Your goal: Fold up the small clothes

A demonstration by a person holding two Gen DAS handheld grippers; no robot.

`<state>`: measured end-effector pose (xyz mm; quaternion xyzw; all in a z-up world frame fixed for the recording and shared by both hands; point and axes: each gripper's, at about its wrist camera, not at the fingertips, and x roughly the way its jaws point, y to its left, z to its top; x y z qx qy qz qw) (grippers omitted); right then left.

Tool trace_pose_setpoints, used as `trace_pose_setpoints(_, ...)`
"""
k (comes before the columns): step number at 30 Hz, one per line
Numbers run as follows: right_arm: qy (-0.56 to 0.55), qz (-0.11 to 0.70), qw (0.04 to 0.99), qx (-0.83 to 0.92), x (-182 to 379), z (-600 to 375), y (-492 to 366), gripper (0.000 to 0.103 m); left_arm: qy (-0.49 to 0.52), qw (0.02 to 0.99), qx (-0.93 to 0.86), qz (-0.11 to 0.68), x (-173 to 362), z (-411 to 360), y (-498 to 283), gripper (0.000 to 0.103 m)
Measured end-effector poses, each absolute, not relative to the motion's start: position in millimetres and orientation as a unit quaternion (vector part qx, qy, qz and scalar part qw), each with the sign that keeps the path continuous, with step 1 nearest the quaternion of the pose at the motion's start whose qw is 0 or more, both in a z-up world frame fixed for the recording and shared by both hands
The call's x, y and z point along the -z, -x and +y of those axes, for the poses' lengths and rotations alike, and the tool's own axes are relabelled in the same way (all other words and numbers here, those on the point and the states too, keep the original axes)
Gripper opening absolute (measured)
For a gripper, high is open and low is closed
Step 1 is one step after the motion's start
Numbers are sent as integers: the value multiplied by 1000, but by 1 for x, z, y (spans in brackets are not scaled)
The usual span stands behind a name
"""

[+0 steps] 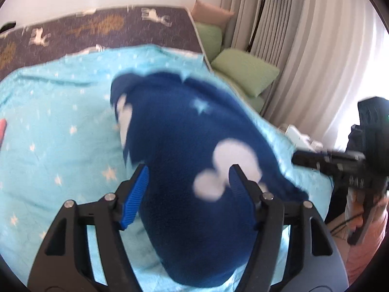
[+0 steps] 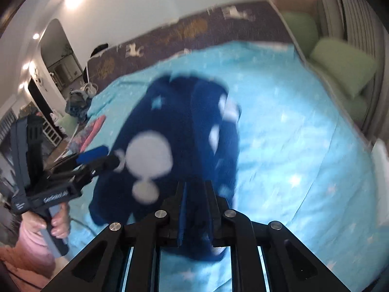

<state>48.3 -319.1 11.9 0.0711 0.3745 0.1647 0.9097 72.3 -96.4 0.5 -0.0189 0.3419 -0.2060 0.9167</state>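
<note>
Our right gripper [image 2: 194,194] is clamped on a fold of the dark blue fleece garment with white blotches and stars [image 2: 170,126], jaws nearly together. Our left gripper [image 1: 188,177] stands spread, its blue ribbed pads [image 1: 136,194] either side of the fleece without pressing it. The garment lies bunched on the light turquoise star-print bedspread [image 1: 60,121]. Beyond are a dark patterned headboard [image 1: 109,24] and green cushions [image 1: 245,73].

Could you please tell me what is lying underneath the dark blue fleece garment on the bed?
Under the dark blue fleece garment lies the light blue star-print bedspread, visible all round it. Whatever sits directly beneath the fleece is covered, so I cannot tell.
</note>
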Motion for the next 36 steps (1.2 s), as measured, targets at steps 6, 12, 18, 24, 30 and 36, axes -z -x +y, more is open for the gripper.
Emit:
trace_pose_setpoints(6, -136, 383, 890, -207, -16, -321, -117, 17, 9, 917, 211, 338, -16, -122, -117, 68)
trace_pose_setpoints(12, -205, 445, 856, -165, 78, -323, -158, 16, 11, 891, 206, 405, 55, -138, -164, 68)
trace_pose_setpoints(18, -210, 441, 856, -168, 75, -329, -155, 17, 18, 887, 225, 402, 53, -137, -168, 68)
trace_pose_setpoints(24, -171, 415, 877, -173, 11, -329, -157, 22, 33, 894, 243, 376, 7, -119, -161, 68)
trace_pose_setpoints(30, -179, 406, 877, -187, -15, -317, -202, 25, 62, 904, 203, 371, -5, -105, -214, 68)
trace_pose_setpoints(36, -218, 508, 816, -168, 93, -304, -248, 21, 35, 872, 158, 462, 74, -119, -257, 69)
